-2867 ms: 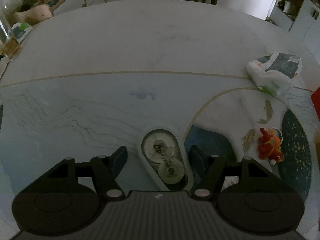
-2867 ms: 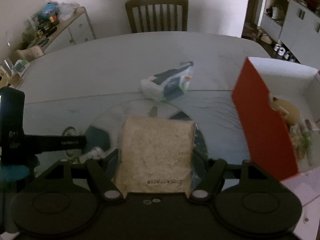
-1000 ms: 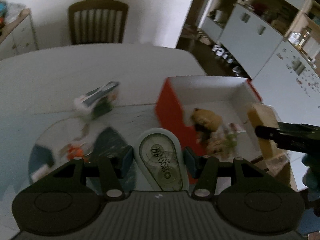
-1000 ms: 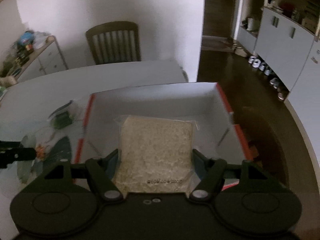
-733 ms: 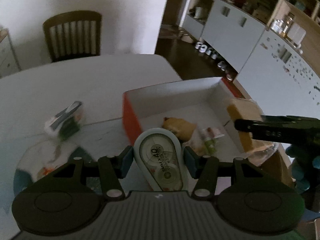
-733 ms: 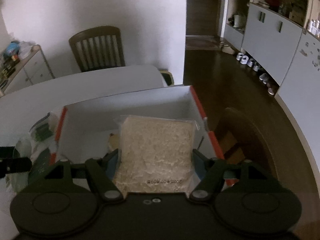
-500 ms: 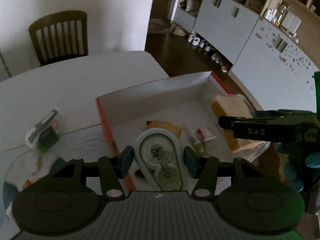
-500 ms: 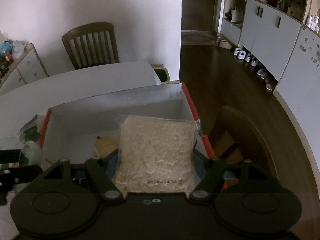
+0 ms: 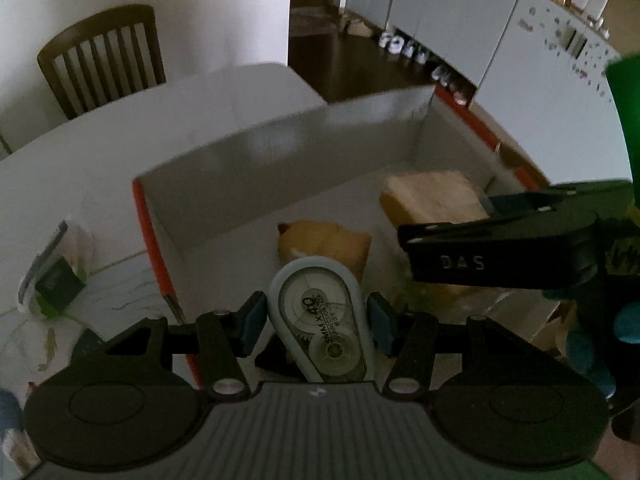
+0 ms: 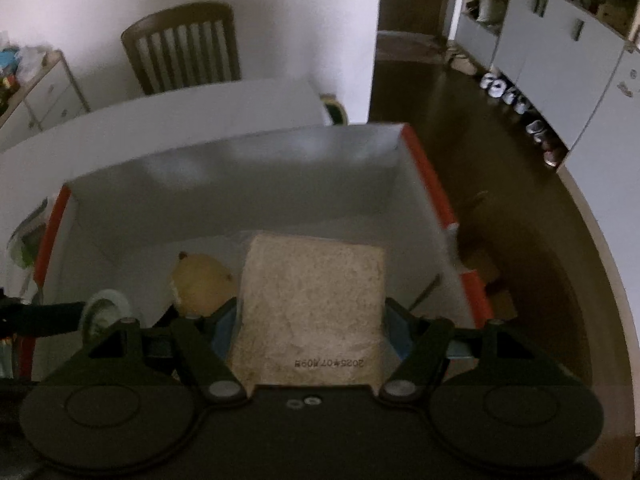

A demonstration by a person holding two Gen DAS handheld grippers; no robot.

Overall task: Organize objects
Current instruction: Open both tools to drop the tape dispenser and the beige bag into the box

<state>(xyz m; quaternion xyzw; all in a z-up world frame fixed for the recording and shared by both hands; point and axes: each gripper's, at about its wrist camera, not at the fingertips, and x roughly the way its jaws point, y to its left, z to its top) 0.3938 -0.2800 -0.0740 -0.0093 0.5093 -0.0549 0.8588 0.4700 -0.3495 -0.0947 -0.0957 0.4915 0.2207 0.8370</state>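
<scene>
Tape dispenser (image 9: 320, 320) clamped in left claw (image 9: 316, 320), over box (image 9: 280, 152).

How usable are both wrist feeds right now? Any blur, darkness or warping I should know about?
Left wrist view: dim, fisheye-bent at the edges; the box rim is smeared, yet the print on the correction tape reads clearly. Right wrist view: equally dark; the box's far wall looks blurred, while the packet and its date stamp stay sharp. No glare in either.
</scene>
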